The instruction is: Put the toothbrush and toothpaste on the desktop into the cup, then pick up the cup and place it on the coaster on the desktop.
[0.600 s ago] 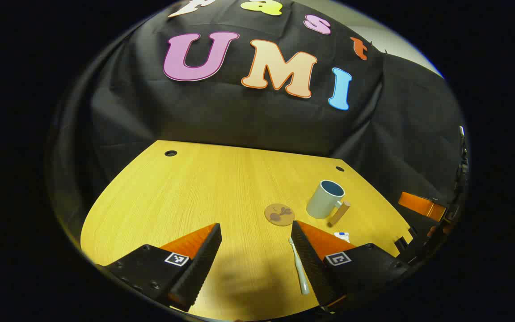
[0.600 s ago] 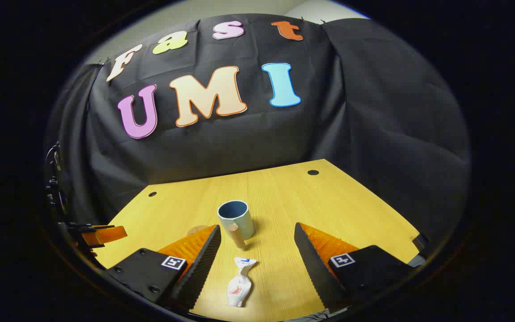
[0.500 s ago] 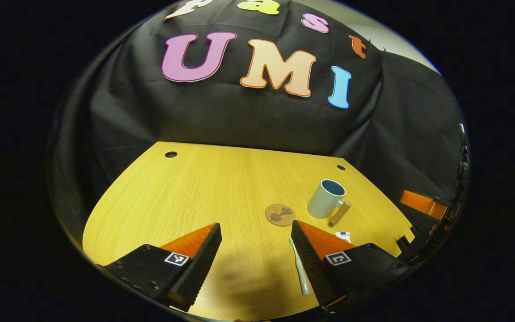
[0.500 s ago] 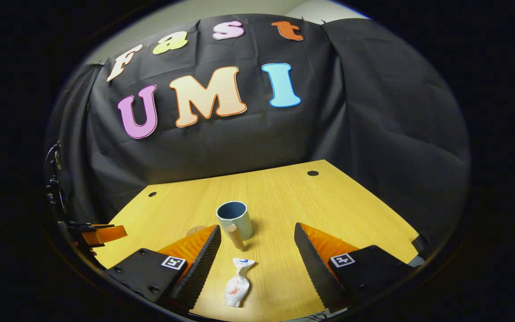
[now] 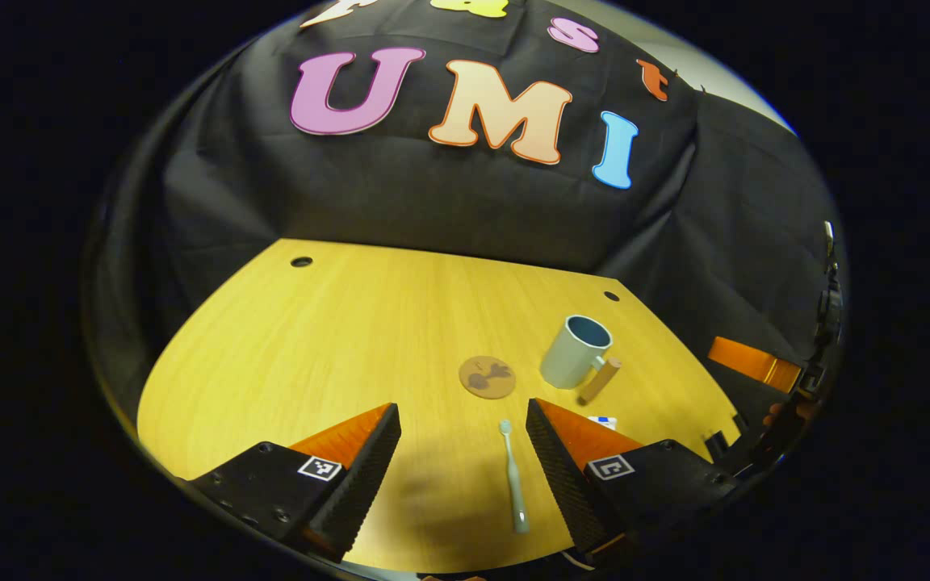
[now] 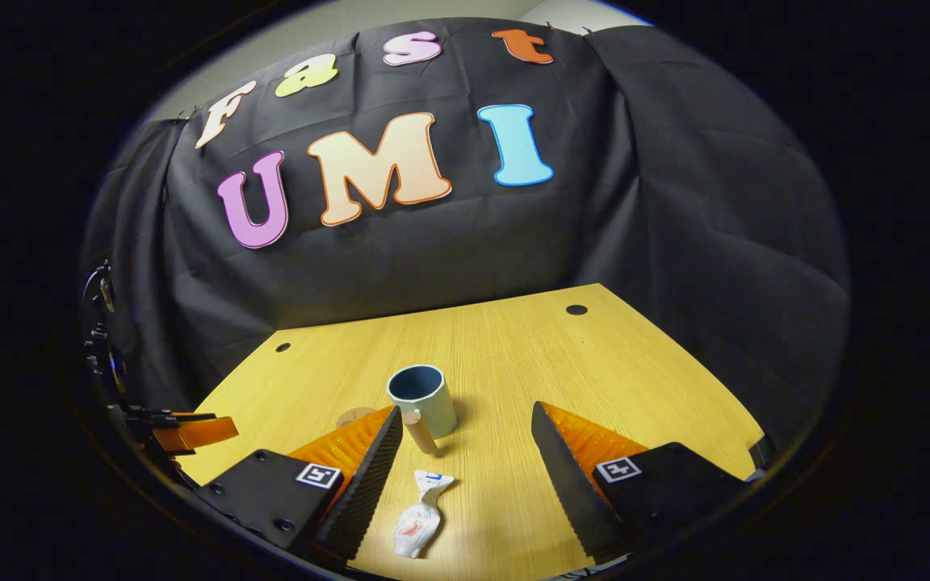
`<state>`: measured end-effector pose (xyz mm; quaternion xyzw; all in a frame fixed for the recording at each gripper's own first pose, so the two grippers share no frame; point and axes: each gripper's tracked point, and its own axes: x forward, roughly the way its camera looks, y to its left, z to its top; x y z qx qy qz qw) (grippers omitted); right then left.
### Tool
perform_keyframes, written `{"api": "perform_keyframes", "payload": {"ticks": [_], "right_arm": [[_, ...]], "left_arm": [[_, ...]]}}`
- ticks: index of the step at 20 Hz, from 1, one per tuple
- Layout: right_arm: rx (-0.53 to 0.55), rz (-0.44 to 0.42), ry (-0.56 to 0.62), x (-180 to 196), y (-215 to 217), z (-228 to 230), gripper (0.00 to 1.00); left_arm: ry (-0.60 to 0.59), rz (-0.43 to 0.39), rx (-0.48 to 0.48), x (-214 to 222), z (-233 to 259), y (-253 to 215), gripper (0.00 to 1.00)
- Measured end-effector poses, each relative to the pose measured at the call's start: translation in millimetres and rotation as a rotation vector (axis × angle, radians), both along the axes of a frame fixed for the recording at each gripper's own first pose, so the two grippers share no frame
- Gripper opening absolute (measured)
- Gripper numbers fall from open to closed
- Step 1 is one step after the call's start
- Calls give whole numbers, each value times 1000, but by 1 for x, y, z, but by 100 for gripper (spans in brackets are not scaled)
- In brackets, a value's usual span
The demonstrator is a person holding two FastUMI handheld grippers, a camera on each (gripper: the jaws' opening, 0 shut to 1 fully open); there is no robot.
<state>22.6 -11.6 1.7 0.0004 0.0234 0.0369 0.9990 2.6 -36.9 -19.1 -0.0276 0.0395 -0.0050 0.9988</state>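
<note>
Black cloth hangs creased behind a wood-grain desktop (image 5: pixel 336 339) with rounded corners and small round holes near its far edge; in the left gripper view the left gripper (image 5: pixel 462 420) hangs with serrated jaws spread wide over bare wood; a slim pale toothbrush (image 5: pixel 513 476) lies flat between them, nearer the right finger; beyond it a round brown coaster (image 5: pixel 487 377), then a pale mug (image 5: pixel 574 352) with a wooden handle, upright. In the right gripper view the right gripper (image 6: pixel 465 424) is also spread apart; a crumpled white toothpaste tube (image 6: pixel 418 516) lies between its fingers, the mug (image 6: pixel 423 399) standing just beyond; open desktop stretches to the right.
</note>
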Motion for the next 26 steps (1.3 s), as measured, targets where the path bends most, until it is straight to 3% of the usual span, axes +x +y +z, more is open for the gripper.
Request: {"api": "perform_keyframes", "payload": {"ticks": [1,10,15,17,26], "right_arm": [[-3,5,3,0,0,1,95],[-17,40,83,7,5,-18,98],[-49,46,276,17,18,-57,95],[-35,50,342,23,29,-65,99],[-57,-33,591,47,43,-123,94]], "left_arm": [[15,-4,-4,0,-3,-2,94],[47,61,30,2,-10,10,94],[49,116,8,-6,-13,24,94],[59,131,-14,-10,-19,29,94],[73,194,-61,-23,-39,55,94]]}}
